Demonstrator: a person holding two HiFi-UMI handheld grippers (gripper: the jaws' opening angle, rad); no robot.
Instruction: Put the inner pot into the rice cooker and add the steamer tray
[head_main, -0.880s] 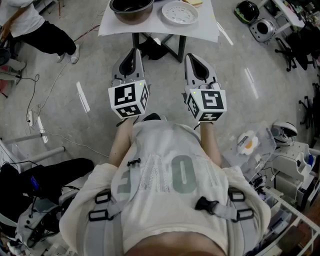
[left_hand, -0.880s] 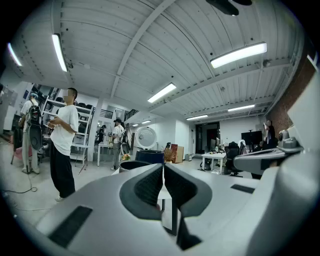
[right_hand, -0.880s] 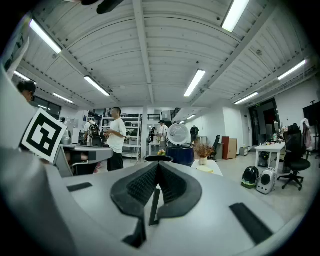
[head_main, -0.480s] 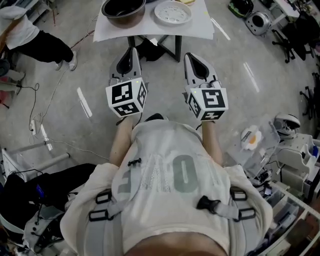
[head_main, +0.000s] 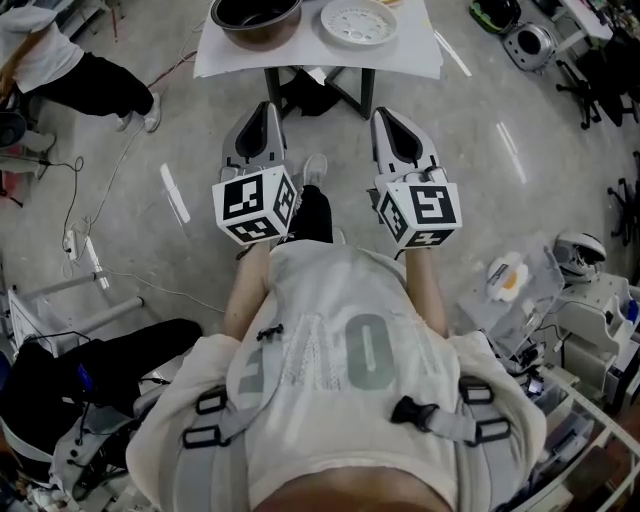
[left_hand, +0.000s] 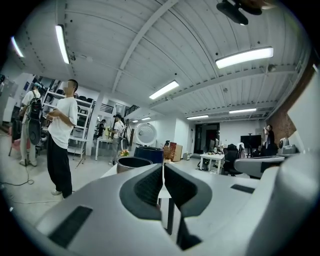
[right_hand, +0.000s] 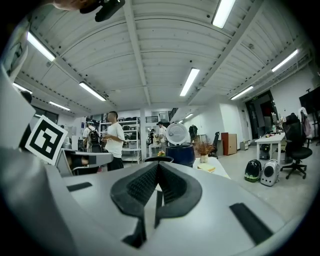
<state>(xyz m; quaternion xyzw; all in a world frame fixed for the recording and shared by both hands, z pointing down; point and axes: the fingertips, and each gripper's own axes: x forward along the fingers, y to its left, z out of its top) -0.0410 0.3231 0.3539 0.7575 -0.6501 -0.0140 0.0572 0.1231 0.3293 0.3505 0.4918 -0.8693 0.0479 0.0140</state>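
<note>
**Head view:** the left gripper (head_main: 265, 108) and the right gripper (head_main: 386, 113) are being held level and side by side in front of the wearer's chest. Both are clenched on nothing and sit in much the same place in the picture as half a second earlier. The difference is that a dark-trousered leg (head_main: 313, 212) with a pale shoe (head_main: 315, 168) is now being put forward between them, where only a dark sliver was showing before. The inner pot (head_main: 256, 17) and the white steamer tray (head_main: 358, 22) are being carried side by side on the white table (head_main: 420, 58) at the top edge, pot to the left. Both are well apart from the grippers, with bare floor between. A bystander (head_main: 70, 65) is being seen at upper left. **Left gripper view:** the jaws of the left gripper (left_hand: 163, 169) are being pressed together with nothing between them. Just over the left jaw, the rim of the inner pot (left_hand: 132, 162) is being shown on the table (left_hand: 110, 171), with a dark blue vessel (left_hand: 150, 151) behind it and the bystander (left_hand: 61, 135) standing to the left. **Right gripper view:** the right gripper (right_hand: 158, 169) is likewise being held closed and empty. Its jaws are covering most of the inner pot (right_hand: 159, 159), of which only a dark rim is being seen, beside the dark blue vessel (right_hand: 181, 153) and a small vase (right_hand: 202, 152).
</note>
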